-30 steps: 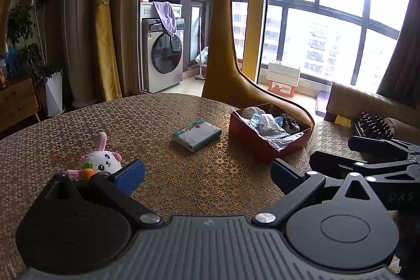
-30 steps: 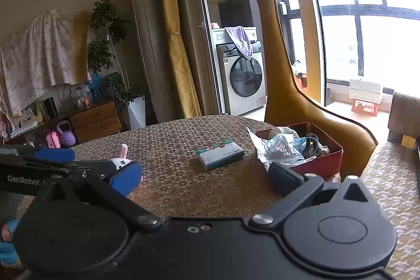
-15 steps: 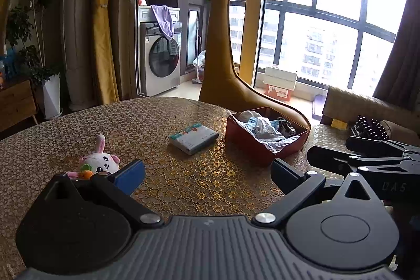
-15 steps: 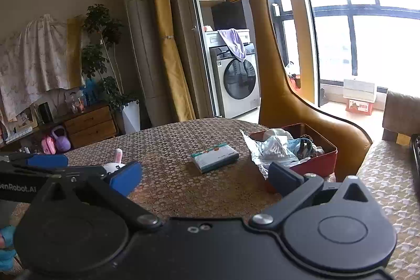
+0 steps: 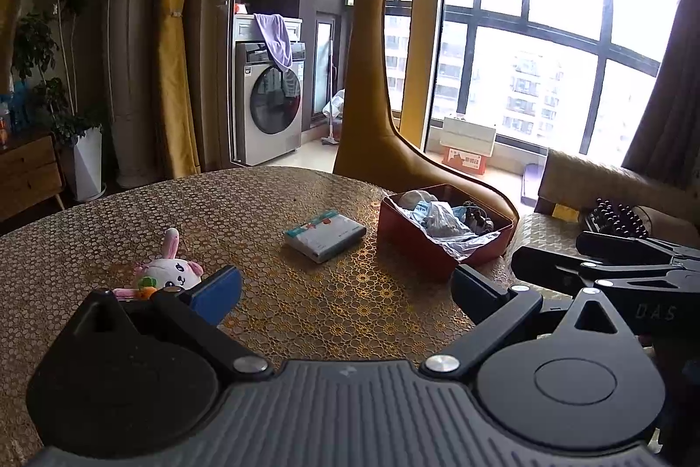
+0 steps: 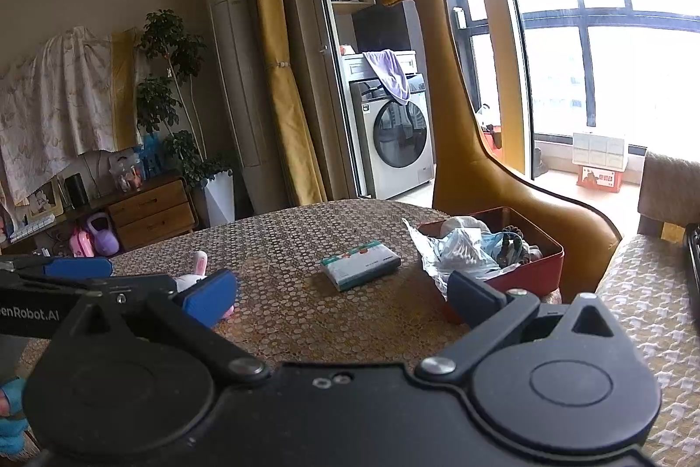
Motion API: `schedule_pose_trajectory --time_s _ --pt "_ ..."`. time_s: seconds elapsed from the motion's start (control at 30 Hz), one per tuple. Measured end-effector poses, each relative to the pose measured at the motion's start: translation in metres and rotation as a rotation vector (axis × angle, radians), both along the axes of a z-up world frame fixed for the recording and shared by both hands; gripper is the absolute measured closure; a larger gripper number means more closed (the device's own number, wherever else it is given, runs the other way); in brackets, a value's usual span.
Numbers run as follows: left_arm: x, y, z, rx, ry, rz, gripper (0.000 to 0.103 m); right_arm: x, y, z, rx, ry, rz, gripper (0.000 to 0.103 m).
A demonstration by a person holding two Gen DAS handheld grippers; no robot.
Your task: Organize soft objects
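Both tools hang above the near edge of a round table (image 5: 306,305) covered in a gold honeycomb-patterned cloth, side by side and well apart from the things on it. The left gripper (image 5: 345,287) has its jaws spread wide and holds nothing; only cloth shows between its blue-padded finger (image 5: 216,287) and the dark one opposite. The right gripper (image 6: 341,294) is likewise spread wide and empty, and in the left wrist view it shows as black linkage at the right edge. A small white plush rabbit (image 5: 168,276) with pink ears and an orange carrot lies on the near left of the table, just beyond the left tool's blue pad. A flat white and teal packet (image 5: 324,234) lies near the middle. To its right, close but apart, stands a red box (image 5: 420,244) on the far right of the table, filled with crumpled clear plastic (image 5: 442,222) and other small items too jumbled to make out. Behind the table stands a tall tan giraffe figure (image 5: 367,73), with a washing machine (image 5: 267,103) further back on the left
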State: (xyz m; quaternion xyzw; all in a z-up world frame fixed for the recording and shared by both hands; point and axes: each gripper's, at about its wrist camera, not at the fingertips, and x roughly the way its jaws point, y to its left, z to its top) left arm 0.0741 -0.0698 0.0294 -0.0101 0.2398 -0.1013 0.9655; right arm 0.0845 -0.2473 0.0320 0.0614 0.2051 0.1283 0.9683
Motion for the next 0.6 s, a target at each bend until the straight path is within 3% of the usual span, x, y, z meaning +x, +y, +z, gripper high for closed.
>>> schedule_pose_trajectory --time_s 0.6 --pt "0.0024 0.0037 -0.0019 -0.009 0.010 0.008 0.000 0.0008 0.0015 -0.0004 0.003 0.007 0.000 0.000"
